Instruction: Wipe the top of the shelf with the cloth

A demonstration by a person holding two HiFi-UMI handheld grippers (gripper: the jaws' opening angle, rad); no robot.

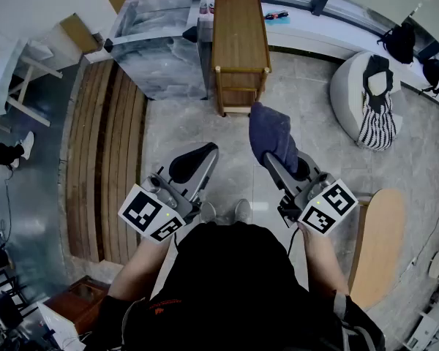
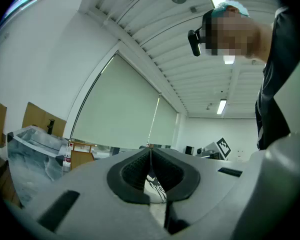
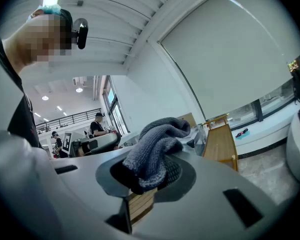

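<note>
Clamps the right claw (image 1: pixel 276 161) on a grey-blue knitted cloth (image 1: pixel 271 132), jaws pinched together on one bunched end, with the rest of the fabric standing up past the tips and flopping forward. Looks the same from the right gripper view: claw closed on the cloth (image 3: pixel 157 145), a thick fold draped over one jaw pad and hiding the tips. Holds the left claw (image 1: pixel 195 161) shut with nothing in it; in the left gripper view, ribbed pads meeting at the tips, with only a narrow slit lower down and a white patterned shoe (image 2: pixel 155 186) visible through it. Points both claws forward over the pale stone floor (image 1: pixel 197 123), side by side and well apart, with the marker cubes nearest the body. Stands with both shoes between the two claws in the head view. Puts the wooden shelf (image 1: pixel 239 39) straight ahead on the floor, apart from the cloth, with a flat top of plain wood and a rail at the far end. Places a strip of slatted boards (image 1: pixel 102 159) to the left and a striped bag (image 1: pixel 378 119) on a round grey seat (image 1: pixel 347 86) to the right.
</note>
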